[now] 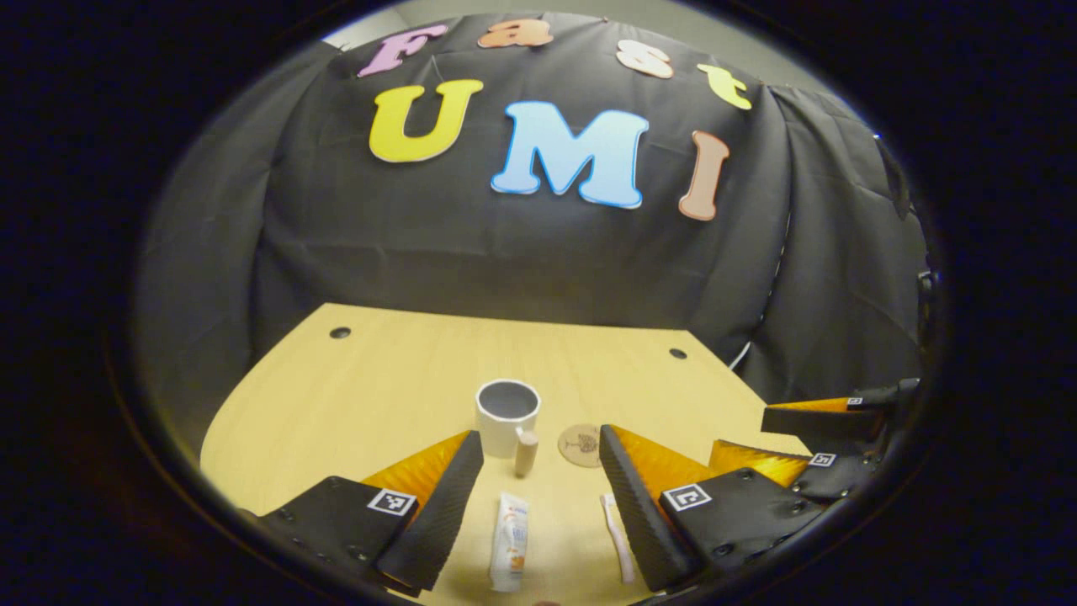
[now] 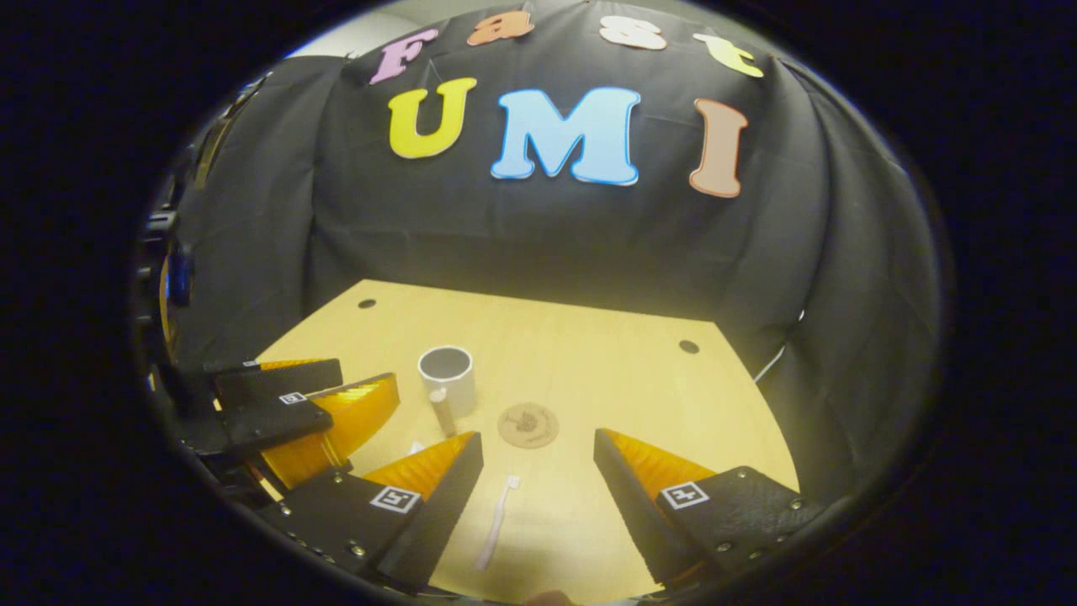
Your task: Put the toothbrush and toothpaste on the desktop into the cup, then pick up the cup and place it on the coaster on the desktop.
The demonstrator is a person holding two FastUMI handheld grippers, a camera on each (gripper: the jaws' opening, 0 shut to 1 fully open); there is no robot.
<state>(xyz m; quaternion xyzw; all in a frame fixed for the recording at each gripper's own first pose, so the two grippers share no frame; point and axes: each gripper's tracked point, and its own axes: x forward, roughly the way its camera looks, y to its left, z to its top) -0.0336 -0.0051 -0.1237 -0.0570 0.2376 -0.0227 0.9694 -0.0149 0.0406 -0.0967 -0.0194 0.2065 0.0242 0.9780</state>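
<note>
Your left tool (image 1: 538, 471) is spread wide above the toothpaste (image 1: 510, 540), a soft white tube lying on the desk (image 1: 387, 370); pinch its stiffer middle. Your right tool (image 2: 538, 475) is spread too, over the thin, light, slippery toothbrush (image 2: 496, 522); take its handle. Behind stand the empty white cup (image 1: 507, 414) and, just right, the round coaster (image 1: 580, 444).

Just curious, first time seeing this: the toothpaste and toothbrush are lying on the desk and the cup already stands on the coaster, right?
Not quite. In the left gripper view the cup stands on the bare desk, beside the coaster. The toothpaste and toothbrush do lie on the desk.
</note>
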